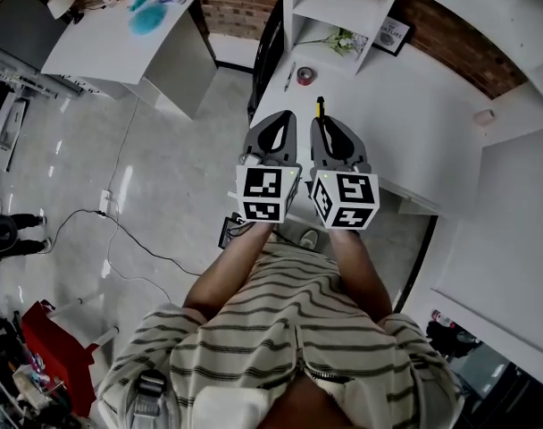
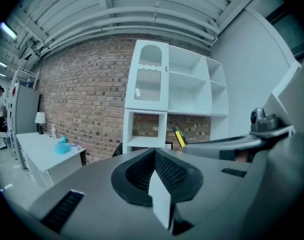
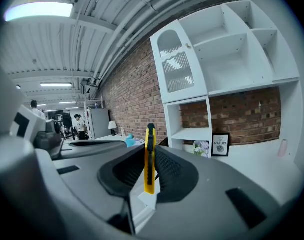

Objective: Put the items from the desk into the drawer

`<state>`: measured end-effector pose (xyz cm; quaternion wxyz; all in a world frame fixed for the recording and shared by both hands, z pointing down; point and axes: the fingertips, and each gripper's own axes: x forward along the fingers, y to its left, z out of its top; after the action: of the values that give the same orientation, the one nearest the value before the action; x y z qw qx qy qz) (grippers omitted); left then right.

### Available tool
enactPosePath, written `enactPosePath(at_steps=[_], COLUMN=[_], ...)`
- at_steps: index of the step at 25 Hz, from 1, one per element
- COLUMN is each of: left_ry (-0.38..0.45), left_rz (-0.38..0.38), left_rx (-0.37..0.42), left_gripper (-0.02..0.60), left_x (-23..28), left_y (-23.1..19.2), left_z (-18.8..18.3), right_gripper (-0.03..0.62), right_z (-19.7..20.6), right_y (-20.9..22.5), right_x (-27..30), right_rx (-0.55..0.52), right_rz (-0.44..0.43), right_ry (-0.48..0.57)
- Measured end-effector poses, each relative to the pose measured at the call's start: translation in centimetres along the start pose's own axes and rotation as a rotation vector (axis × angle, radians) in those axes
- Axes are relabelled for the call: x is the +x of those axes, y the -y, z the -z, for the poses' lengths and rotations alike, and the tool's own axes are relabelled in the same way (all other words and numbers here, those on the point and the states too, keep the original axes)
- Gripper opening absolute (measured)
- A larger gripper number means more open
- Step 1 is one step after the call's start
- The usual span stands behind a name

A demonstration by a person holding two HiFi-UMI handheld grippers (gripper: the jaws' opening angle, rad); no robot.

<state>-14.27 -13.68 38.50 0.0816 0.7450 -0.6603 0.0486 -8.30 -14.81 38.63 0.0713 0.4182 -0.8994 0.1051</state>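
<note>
One utility knife (image 3: 150, 144), likely light and stiff, sits pinched mid-body in the right gripper (image 3: 152, 160); the left gripper (image 2: 154, 156) is closed and empty.

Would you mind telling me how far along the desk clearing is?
Nothing visibly stowed yet. In hand: the right gripper is shut on a yellow utility knife; the left gripper is shut, empty. Left: a pen and a small red item lie on the desk.

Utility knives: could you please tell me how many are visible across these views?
1: the yellow utility knife stands upright, clamped in the right tool. Others may be hidden out of view.
</note>
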Motion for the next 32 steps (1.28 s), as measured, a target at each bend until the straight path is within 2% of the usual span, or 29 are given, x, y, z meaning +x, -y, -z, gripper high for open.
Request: enactPosePath(at_steps=[21, 32], left_ry=[-0.135, -0.231], left_rz=[-0.023, -0.032], left_rx=[-0.057, -0.093], left_gripper=[0.005, 0.005], left_x=[0.3, 0.8], left_y=[-1.5, -1.7], left_z=[7.2, 12.0], right_gripper=[0.069, 0.069], right_z=[7.5, 13.5], right_y=[-0.3, -0.1], right_x=[1.7, 2.8], right_rx=[0.046, 0.067], right_rz=[-0.013, -0.039], right_ry=[-0.155, -0.303])
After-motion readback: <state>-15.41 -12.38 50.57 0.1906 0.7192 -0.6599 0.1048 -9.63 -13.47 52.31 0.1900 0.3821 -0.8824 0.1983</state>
